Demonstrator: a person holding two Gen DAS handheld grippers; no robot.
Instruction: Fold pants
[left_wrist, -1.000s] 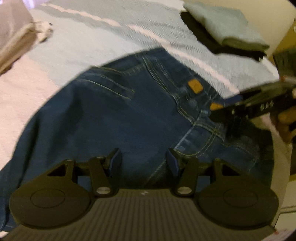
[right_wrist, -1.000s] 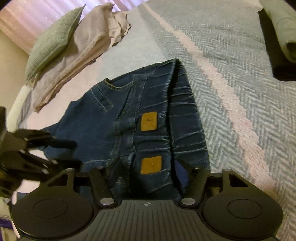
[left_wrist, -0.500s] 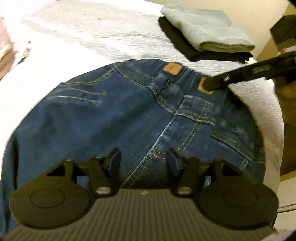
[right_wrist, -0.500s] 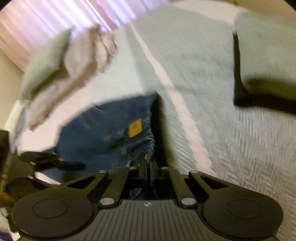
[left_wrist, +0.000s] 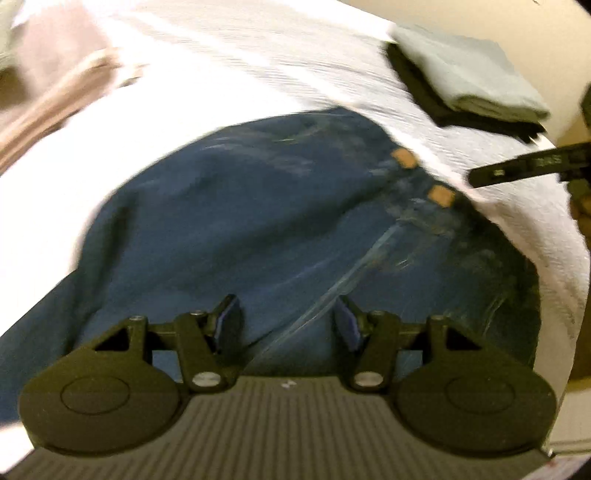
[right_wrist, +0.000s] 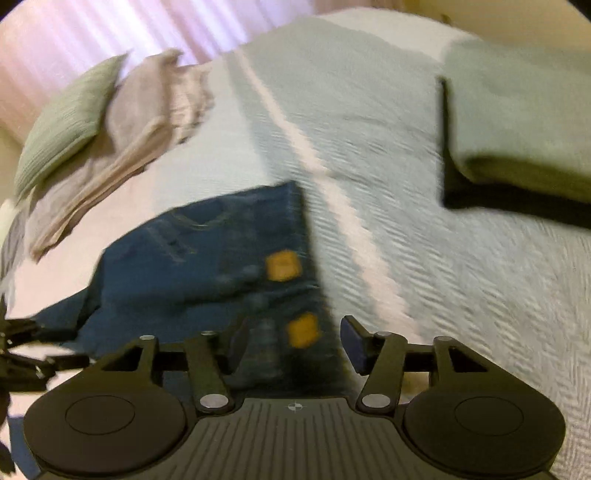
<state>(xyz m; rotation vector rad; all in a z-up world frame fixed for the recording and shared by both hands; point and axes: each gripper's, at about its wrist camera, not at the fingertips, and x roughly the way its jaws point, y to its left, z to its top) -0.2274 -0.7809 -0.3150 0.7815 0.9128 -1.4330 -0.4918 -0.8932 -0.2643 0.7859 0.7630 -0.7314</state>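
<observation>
Jeans (left_wrist: 258, 229) lie flat near the bed (right_wrist: 424, 258) edge (blurred view). Both claws, left (left_wrist: 286, 321) and right (right_wrist: 293, 341), gape empty; probably best to pinch the waistband squarely before folding.

Folded grey-green cloth (right_wrist: 524, 122) atop black garment (right_wrist: 480, 201); green pillow (right_wrist: 70, 122).
</observation>
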